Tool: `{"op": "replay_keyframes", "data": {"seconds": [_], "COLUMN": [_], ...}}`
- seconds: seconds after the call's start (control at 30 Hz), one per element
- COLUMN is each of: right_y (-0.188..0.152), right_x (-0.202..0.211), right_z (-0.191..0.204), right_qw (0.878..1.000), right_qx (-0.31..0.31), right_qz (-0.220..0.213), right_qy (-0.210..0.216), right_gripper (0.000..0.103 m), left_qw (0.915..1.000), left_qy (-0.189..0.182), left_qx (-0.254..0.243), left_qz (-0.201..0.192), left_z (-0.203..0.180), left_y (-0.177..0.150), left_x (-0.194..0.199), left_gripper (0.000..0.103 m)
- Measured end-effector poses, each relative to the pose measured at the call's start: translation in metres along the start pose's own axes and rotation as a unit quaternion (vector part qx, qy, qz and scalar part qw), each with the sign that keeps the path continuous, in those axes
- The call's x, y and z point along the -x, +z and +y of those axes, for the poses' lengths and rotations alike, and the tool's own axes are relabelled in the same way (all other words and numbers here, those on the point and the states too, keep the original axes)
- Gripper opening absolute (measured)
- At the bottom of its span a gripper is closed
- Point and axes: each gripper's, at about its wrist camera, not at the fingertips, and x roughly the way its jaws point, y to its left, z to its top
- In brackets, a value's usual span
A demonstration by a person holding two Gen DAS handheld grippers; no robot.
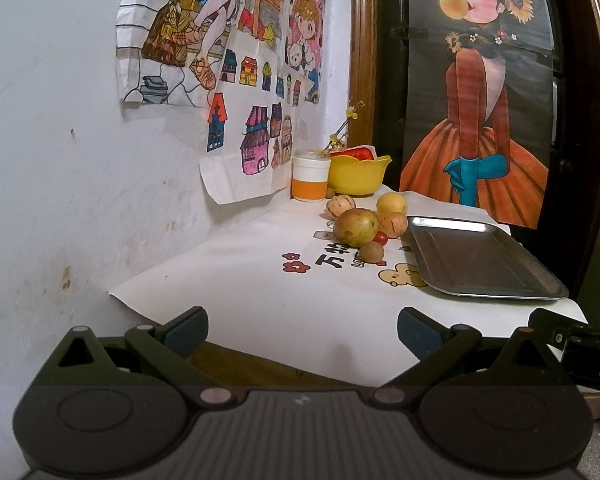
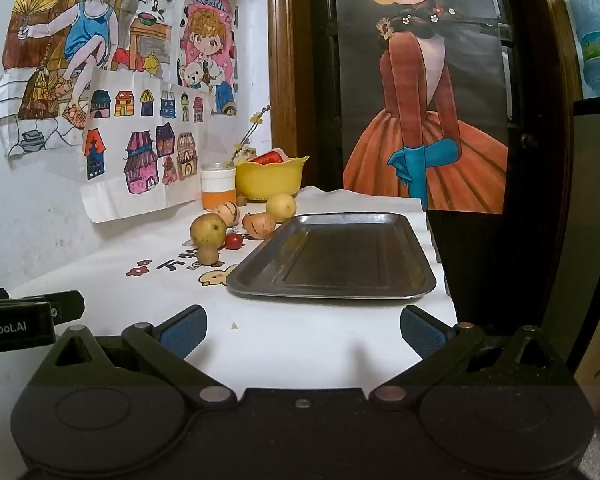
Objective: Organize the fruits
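Note:
Several fruits lie in a cluster on the white table cover: a large yellow-brown pear [image 1: 355,226] [image 2: 208,230], a small brown fruit [image 1: 371,252] [image 2: 207,254], a red cherry tomato [image 1: 381,237] [image 2: 233,241], two striped pale melons [image 1: 392,224] [image 2: 259,224] and a yellow round fruit [image 1: 391,203] [image 2: 281,206]. A bare metal tray [image 1: 480,258] [image 2: 332,258] lies to their right. My left gripper [image 1: 302,330] is open near the table's front edge, well short of the fruits. My right gripper [image 2: 302,330] is open too, just in front of the tray.
A yellow bowl [image 1: 358,174] [image 2: 269,178] holding something red and a white-and-orange jar [image 1: 310,176] [image 2: 218,186] stand behind the fruits, against the wall with drawings. A dark wooden door with a poster rises behind the tray. The table ends just right of the tray.

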Motion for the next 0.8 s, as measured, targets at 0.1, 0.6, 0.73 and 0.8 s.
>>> {"op": "replay_keyframes", "data": {"seconds": [0.1,0.6,0.73,0.8], "right_y": [-0.0003,-0.0011,0.0000,0.0008], "right_x": [0.0000,-0.0010,-0.0022,-0.0025], "right_z": [0.0001,0.0006,0.0004,0.0005], "right_qw": [1.000,1.000,1.000,1.000], "right_qx": [0.000,0.000,0.000,0.000], "right_qz": [0.000,0.001,0.003,0.003], "right_qy": [0.000,0.000,0.000,0.000], "right_gripper": [0.102,0.103,0.103,0.102], "left_qw": [1.0000,1.0000,1.0000,1.0000], "left_qy": [0.000,0.000,0.001,0.001], "left_qx": [0.000,0.000,0.000,0.000], "left_qz": [0.000,0.000,0.001,0.003], "left_z": [-0.0001,0.0002,0.0002,0.0003], "left_y": [-0.0001,-0.0004,-0.0017,-0.0032], "left_x": [0.0000,-0.0002,-0.0005,-0.0018], "left_gripper": [0.103,0.103,0.103,0.103]}}
